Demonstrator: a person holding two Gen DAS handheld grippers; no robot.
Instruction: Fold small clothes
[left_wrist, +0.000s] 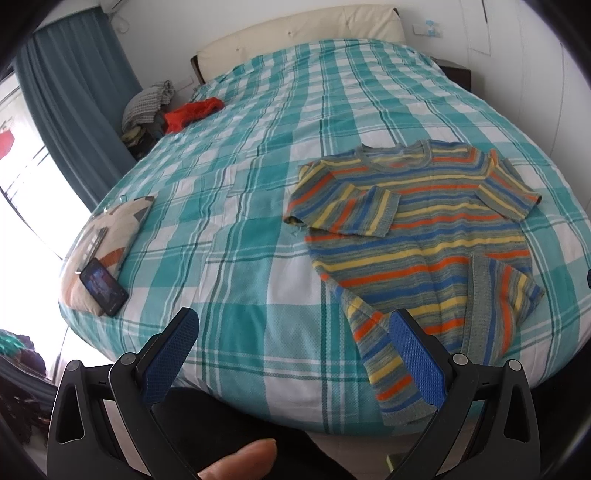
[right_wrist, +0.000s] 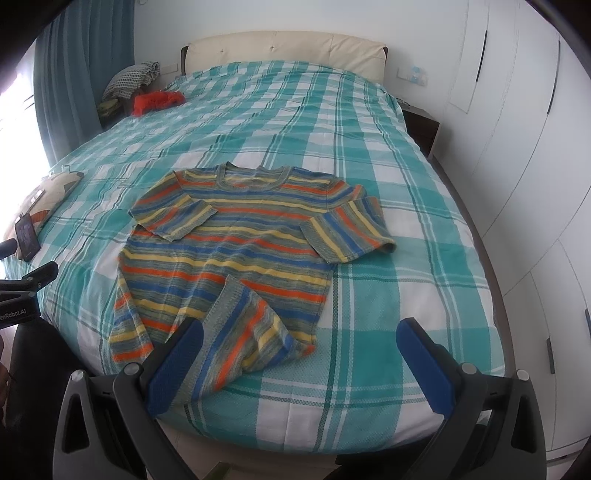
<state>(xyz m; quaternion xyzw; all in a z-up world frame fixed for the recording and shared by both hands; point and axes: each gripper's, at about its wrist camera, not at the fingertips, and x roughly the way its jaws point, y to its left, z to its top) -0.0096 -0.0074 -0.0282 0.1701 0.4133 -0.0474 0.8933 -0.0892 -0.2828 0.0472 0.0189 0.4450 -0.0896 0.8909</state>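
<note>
- The striped sweater lies face up on the near half of the bed, neckline toward the headboard and hem toward the foot edge.
- Its bands run orange, yellow, blue and grey-green; both sleeves are folded inward across the chest, the cuffs resting on the body of the garment.
- At the hem, both lower corners are turned up or rumpled: one flap is folded back over the body, and another corner trails toward the mattress edge.
- The left gripper hovers at the foot of the bed with its blue-padded fingers spread wide; its right-hand pad overlaps the trailing hem corner in view, though contact cannot be told.
- The right gripper also hangs at the foot edge, fingers wide apart and holding nothing; its left pad sits beside the folded hem flap.
- The bedspread, teal and white plaid, covers the whole mattress.
- Well apart on the sweater's left side, a cushion rests at the bed's edge with a dark phone lying on it.
- A red garment sits near the far left corner, beside a heap of clothes.
- A cream headboard stands behind, teal curtains on the left and white wardrobe doors on the right.
</note>
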